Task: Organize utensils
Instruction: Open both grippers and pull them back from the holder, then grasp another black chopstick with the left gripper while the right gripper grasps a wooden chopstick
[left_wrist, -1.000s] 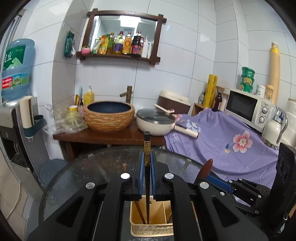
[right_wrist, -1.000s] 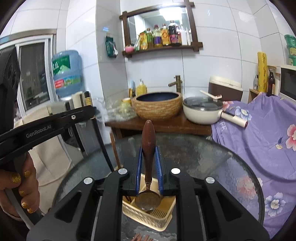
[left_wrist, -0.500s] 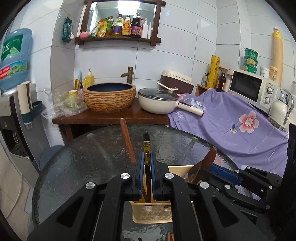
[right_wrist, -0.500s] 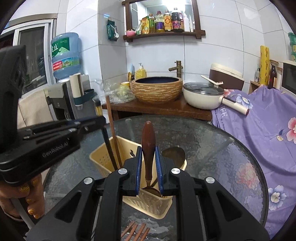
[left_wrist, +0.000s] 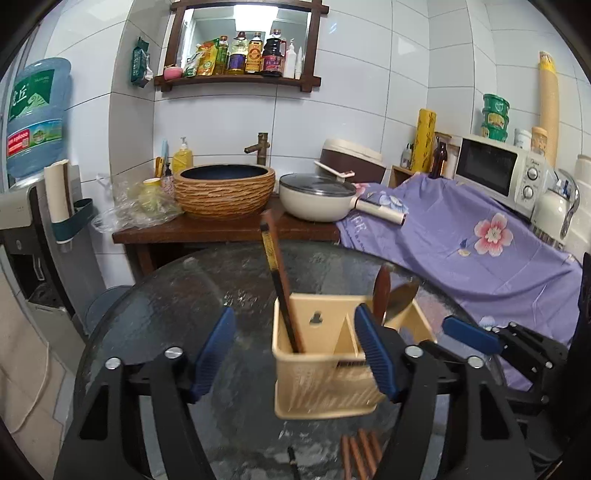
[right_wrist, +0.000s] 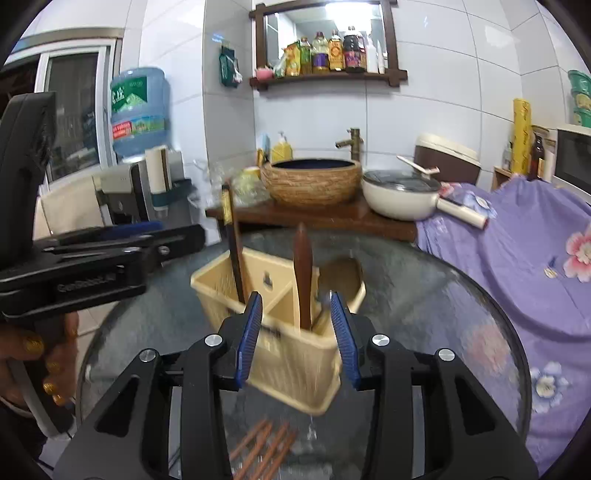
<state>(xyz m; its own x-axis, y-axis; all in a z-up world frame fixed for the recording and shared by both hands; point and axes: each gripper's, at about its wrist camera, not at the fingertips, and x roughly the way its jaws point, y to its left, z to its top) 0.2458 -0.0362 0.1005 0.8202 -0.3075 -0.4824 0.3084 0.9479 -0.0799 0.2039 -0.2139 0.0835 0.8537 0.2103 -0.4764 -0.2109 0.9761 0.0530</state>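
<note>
Both jaws opening: left gripper (left_wrist: 295, 350) released the chopsticks (left_wrist: 275, 266), right gripper (right_wrist: 297, 332) the spoon (right_wrist: 303, 269).

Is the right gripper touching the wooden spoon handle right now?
Apart. The right wrist view shows the right gripper opening, clear gaps between both blue pads and the wooden spoon standing in the basket.

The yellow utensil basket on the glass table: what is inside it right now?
In the utensil basket, the left compartment holds chopsticks. The right one holds a brown-handled spoon and a second spoon. The basket walls hide their lower ends.
</note>
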